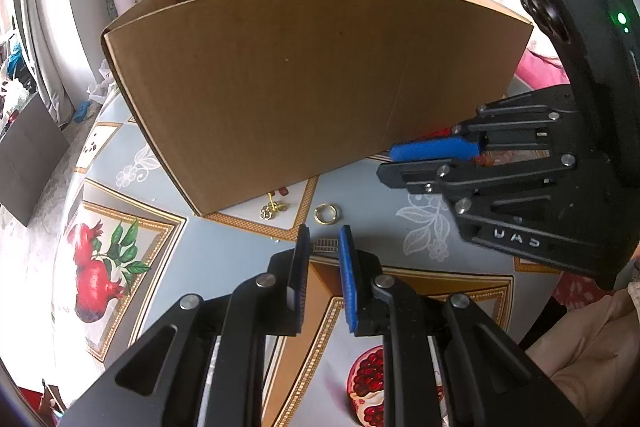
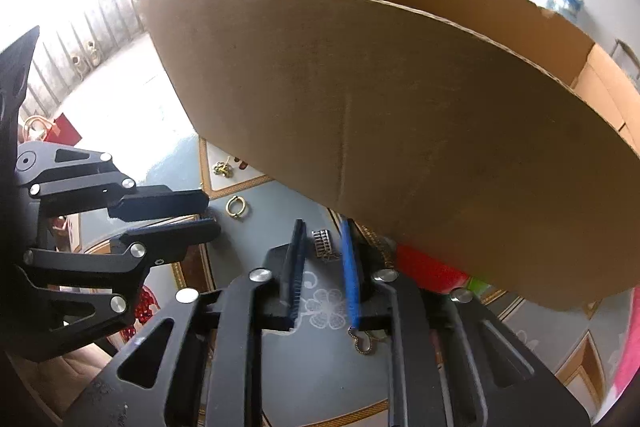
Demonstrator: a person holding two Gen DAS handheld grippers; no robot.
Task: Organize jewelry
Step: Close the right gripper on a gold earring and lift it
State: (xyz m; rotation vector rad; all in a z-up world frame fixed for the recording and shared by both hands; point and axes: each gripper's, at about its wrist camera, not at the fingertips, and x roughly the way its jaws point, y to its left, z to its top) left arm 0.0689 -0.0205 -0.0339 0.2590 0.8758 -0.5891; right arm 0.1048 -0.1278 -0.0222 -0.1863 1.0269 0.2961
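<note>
A large open cardboard box (image 1: 304,79) is seen standing on the patterned tabletop (image 1: 224,247), and everything is placed here relative to it. Just before its near wall a gold ring (image 1: 327,213) lies flat, and beside the ring, at the box's lower corner, a small gold trinket (image 1: 272,209) is seen. A silver link bracelet (image 2: 325,245) lies a little nearer than the ring. The left tool (image 1: 324,239) is held above this bracelet with a narrow gap between its pads, nothing being gripped. The right tool (image 2: 322,239), close to the box's wall, shows parted pads either side of the bracelet, which is not seen to be pressed.
</note>
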